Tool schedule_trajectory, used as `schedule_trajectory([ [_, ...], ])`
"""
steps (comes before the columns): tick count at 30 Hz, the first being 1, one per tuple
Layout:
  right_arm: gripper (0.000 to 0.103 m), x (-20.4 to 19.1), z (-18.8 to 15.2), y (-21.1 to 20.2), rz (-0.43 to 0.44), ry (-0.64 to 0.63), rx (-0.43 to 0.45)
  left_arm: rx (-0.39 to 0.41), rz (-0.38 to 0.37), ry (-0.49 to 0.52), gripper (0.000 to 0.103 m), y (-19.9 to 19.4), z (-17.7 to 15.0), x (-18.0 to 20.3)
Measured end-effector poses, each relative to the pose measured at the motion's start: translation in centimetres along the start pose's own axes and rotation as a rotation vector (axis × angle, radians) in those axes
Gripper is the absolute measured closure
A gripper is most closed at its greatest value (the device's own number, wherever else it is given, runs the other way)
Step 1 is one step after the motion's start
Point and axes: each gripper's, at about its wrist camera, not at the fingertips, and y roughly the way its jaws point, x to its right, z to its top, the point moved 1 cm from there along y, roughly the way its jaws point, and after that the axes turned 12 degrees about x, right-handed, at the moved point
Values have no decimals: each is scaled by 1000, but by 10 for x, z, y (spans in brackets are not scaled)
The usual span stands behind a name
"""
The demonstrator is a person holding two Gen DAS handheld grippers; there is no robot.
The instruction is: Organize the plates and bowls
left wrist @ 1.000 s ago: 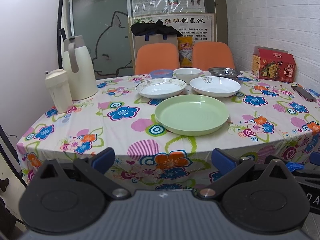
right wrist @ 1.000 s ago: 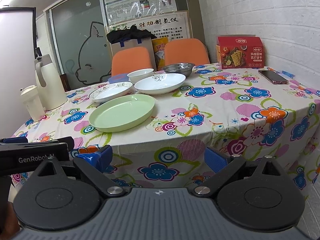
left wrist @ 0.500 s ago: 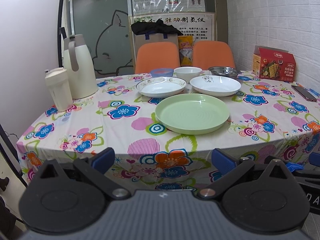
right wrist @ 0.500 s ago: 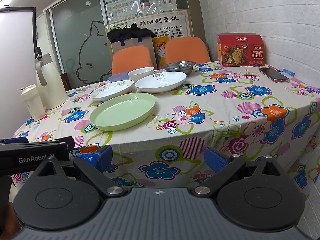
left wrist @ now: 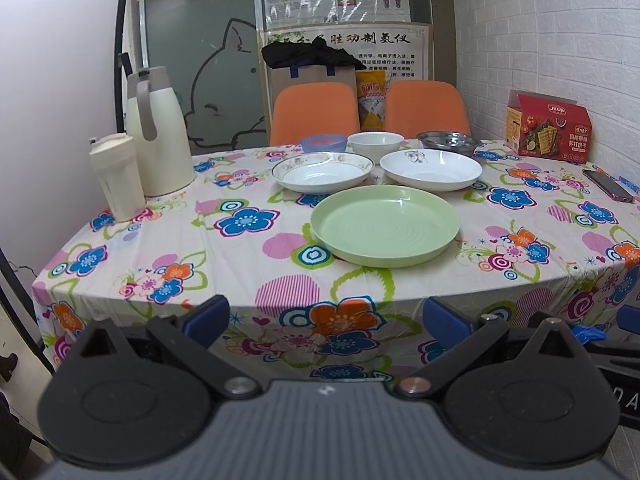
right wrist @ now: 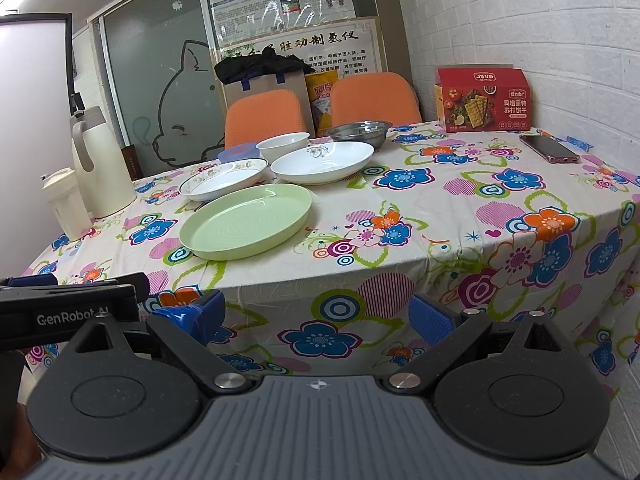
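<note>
left wrist view — green plate [left wrist: 385, 225] bare

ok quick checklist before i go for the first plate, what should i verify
1. Left gripper open and empty: ok.
2. Right gripper open and empty: ok.
3. Green plate nearest, nothing on it: ok.
4. Both white plates bare, free to stack: ok.
5. Bowls behind, blue, white, steel, apart from each other: cannot tell.
6. Phone off to the side of the dishes: ok.
</note>
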Motion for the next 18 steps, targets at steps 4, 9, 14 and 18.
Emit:
schedule_trajectory([
  [4,17,0,-1,1,-1,-7,-3,-11,-14,0,0,6,-2,0],
  [9,17,8,-3,9,-7,-17,-17,-44,-38,-11,0,25,-1,0],
  [14,17,21,-8,20,-26,0,-31,-106,-36,-24,0,51,-5,-3],
  [18,17,27,-12,37,-16,15,-81,-156,-50,-32,0,72,-5,-3],
])
